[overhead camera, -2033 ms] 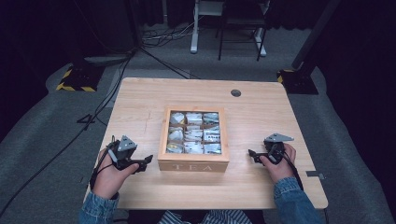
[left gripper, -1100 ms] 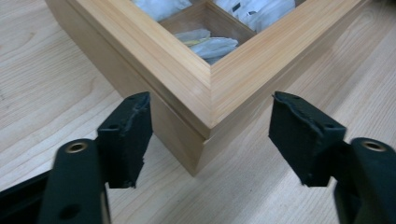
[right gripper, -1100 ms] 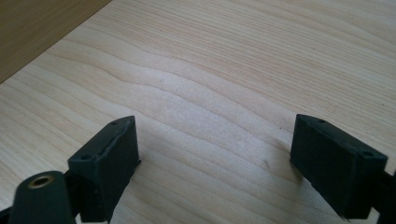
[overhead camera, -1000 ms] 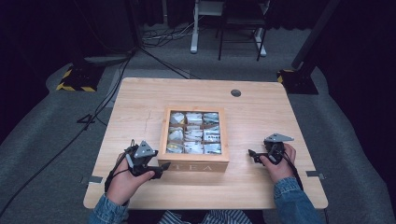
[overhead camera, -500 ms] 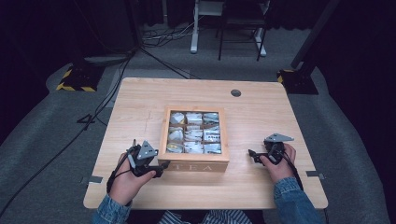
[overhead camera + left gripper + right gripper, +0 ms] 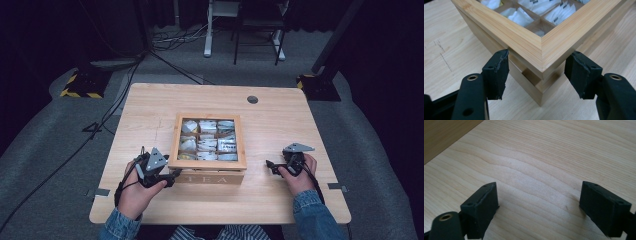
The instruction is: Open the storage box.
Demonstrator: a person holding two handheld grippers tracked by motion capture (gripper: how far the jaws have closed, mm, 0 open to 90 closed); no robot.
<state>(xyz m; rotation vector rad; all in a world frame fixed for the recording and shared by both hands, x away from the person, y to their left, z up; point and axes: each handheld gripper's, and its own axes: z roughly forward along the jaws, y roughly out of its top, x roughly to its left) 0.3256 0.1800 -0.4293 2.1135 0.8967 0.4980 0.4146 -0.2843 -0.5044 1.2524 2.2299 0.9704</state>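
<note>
The left gripper (image 6: 536, 75) has moved in to the tea box's (image 6: 207, 165) near-left lid corner, jaws just reopening astride it, unclamped; right gripper (image 6: 539, 205) jaws apart over the desk (image 6: 280, 195).

This looks like a lab or a test room, not a home. One small wood table (image 6: 280, 125) stands alone on a grey carpet (image 6: 50, 150). The walls are dark. Black cables (image 6: 115, 105) run over the floor. Metal stand legs (image 6: 220, 35) and a foot with yellow and black stripes (image 6: 80, 87) stand behind.
</note>
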